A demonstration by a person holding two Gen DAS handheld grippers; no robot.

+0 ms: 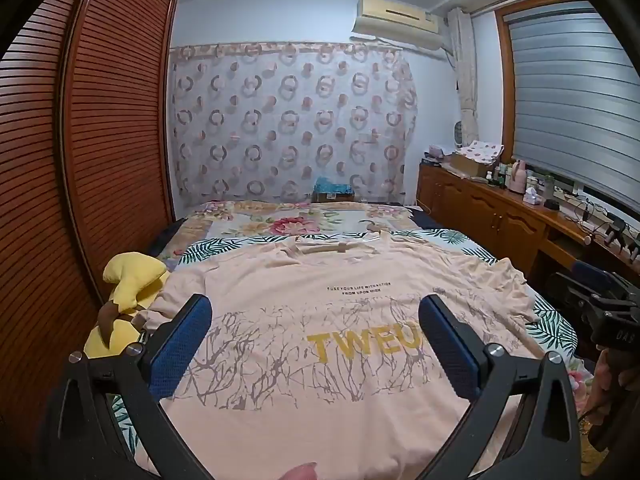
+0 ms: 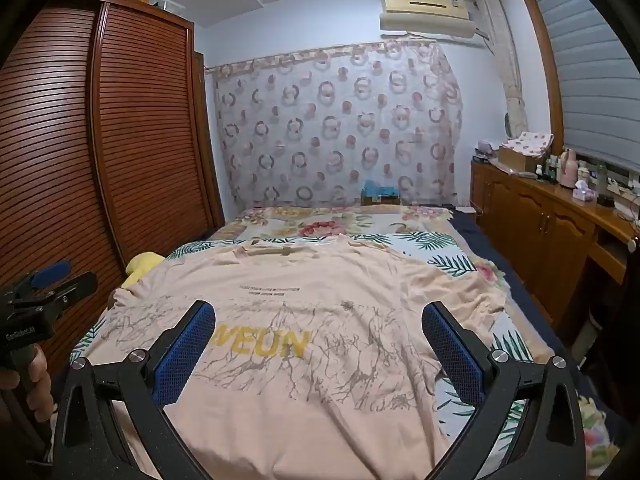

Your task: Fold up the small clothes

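— Where's the shirt (image 1: 320, 280)?

— Flat on the bed (image 1: 560, 324), unfolded. Left gripper (image 1: 316, 336) hovers over its hem, jaws spread wide, empty.

— And the right gripper (image 2: 320, 340)?

— Same: gaping, nothing held. I'd say folding hasn't begun; next each needs to pinch a side edge.

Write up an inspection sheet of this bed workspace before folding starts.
Surface: bed with leaf-print and floral covers.
Job's things: peach T-shirt spread flat, print up, sleeves out, unfolded.
Clutter: yellow plush toy touching the shirt's left sleeve.
Grippers: left hand-held gripper and right hand-held gripper both open, holding nothing.
Cables: a few on the counter.
Surroundings: wardrobe, wall curtain, air conditioner, window blind.
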